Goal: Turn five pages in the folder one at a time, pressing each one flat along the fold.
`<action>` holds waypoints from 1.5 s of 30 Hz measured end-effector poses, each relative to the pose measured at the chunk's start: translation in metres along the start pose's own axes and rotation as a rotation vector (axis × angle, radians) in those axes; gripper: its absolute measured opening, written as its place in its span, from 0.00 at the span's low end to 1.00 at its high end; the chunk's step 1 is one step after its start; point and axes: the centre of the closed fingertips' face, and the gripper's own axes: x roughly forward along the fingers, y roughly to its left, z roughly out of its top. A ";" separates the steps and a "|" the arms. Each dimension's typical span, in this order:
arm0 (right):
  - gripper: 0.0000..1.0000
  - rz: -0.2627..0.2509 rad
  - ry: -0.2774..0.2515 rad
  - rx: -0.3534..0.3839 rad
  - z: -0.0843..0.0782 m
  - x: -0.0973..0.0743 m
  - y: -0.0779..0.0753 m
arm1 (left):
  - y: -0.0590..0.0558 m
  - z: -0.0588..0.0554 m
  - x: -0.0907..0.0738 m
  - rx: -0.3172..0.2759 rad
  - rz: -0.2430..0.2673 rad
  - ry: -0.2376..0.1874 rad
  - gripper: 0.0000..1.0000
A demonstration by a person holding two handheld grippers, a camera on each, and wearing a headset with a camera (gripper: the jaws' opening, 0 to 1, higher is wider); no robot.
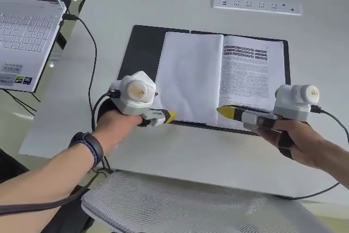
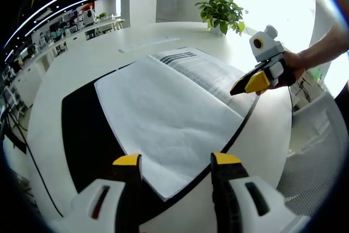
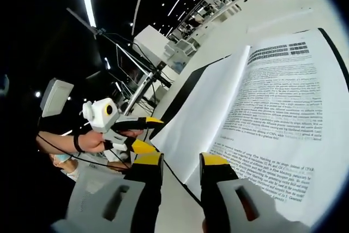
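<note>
A black folder (image 1: pixel 144 47) lies open on the white table. Its left side shows a blank white page (image 1: pixel 188 75) and its right side a printed page (image 1: pixel 251 75). My left gripper (image 1: pixel 168 117) hovers at the bottom left corner of the blank page (image 2: pixel 163 118), jaws wide open with nothing between them. My right gripper (image 1: pixel 224 112) sits over the lower edge of the printed page (image 3: pixel 272 107) near the fold, its jaws slightly open and holding nothing. The right gripper (image 2: pixel 248 84) comes into the left gripper view, and the left gripper (image 3: pixel 144 133) into the right gripper view.
A laptop (image 1: pixel 24 25) stands at the far left with a black cable (image 1: pixel 92 42) running past the folder. A white power strip (image 1: pixel 256 5) lies behind the folder. A mesh chair (image 1: pixel 191 205) is below the table's near edge. A potted plant (image 2: pixel 221 12) stands beyond the table.
</note>
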 end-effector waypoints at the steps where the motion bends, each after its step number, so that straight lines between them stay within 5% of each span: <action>1: 0.26 -0.013 0.006 -0.020 0.001 -0.004 -0.001 | 0.000 0.001 -0.002 -0.002 0.001 -0.005 0.50; 7: 0.31 -0.074 0.020 -0.094 0.005 -0.023 -0.007 | 0.000 0.010 -0.011 0.018 0.000 -0.019 0.52; 20: 0.45 -0.235 -0.087 -0.230 0.036 -0.090 -0.017 | -0.001 0.032 -0.040 0.042 0.007 -0.080 0.55; 27: 0.54 -0.308 -0.084 -0.328 0.043 -0.122 -0.015 | -0.005 0.038 -0.055 0.058 0.009 -0.105 0.58; 36: 0.62 -0.352 -0.069 -0.404 0.038 -0.146 -0.005 | -0.009 0.046 -0.078 0.068 0.014 -0.139 0.64; 45: 0.69 -0.389 -0.028 -0.445 0.020 -0.161 0.002 | -0.011 0.042 -0.102 0.040 0.028 -0.163 0.70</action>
